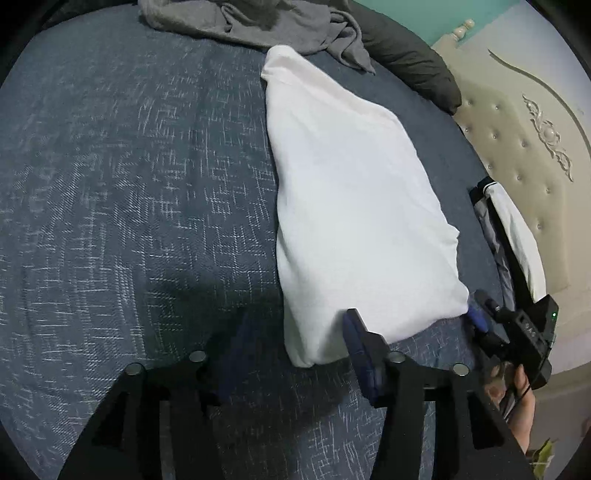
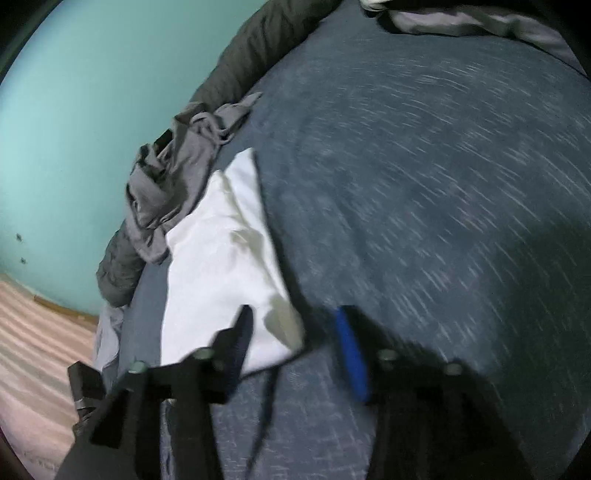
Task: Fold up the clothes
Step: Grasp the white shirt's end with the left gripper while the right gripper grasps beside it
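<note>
Both grippers are black with round silver screws; left gripper (image 1: 295, 354) and right gripper (image 2: 295, 343) carry blue finger pads

A blue-grey bed (image 1: 129, 184) carries a folded white garment (image 1: 351, 206); a crumpled grey garment (image 1: 240, 22) beyond.

Readable text: we find none in either view.
Black device (image 1: 532, 332): we see faint markings, too small to read.

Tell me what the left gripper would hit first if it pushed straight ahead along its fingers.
Probably the white garment: its near edge already lies between the open left gripper fingers. Beyond it sits the grey garment. Height above the bed is unclear.
</note>
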`<state>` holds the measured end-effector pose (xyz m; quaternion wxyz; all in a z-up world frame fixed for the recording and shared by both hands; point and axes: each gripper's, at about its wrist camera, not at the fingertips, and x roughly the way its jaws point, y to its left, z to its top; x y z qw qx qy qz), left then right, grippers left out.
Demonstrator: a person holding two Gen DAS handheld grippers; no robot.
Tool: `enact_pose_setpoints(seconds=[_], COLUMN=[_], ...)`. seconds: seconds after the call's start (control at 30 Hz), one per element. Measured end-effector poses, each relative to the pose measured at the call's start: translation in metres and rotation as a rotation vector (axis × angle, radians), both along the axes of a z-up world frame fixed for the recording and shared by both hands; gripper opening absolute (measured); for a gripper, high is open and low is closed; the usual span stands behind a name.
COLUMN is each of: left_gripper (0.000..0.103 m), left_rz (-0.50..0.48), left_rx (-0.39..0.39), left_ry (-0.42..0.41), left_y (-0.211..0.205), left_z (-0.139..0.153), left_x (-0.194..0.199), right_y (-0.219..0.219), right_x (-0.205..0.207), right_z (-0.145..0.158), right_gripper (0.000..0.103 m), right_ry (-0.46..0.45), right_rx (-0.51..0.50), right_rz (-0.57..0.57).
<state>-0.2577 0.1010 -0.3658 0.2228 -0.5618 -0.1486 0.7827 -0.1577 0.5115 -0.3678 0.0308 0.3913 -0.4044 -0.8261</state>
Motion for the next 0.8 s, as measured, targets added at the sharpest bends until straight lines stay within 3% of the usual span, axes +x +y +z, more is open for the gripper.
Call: enact_pose_setpoints(seconds=[0.1,0.3,0.57,0.8], left_gripper=[0.055,0.055,0.055,0.054], left_rz=[0.010,0.017,-0.002,-0.009], left_rx=[0.030,0.116,0.142,0.153], left_ry=[-0.027,-0.059,-0.055,-0.042], left_y=[-0.001,-0.005,0.003,0.017], left_z=[-0.010,-0.022,-0.027,-0.028], left_x=[-0.001,0.002,0.001,-0.010], right_y=[-0.007,-0.020,-0.037,-0.046], right_x=[-0.012,-0.023,-0.033,-0.045], right_z=[0.004,-0.001,-0.004,-0.008], right_gripper=[0.060,0.060,0.059,0.043], right_ry=[-0.013,-0.037,-0.060,-0.088], right_rx=[0.054,0.093,0.151,0.132], right_rz=[0.047,0.123,0.212,0.268])
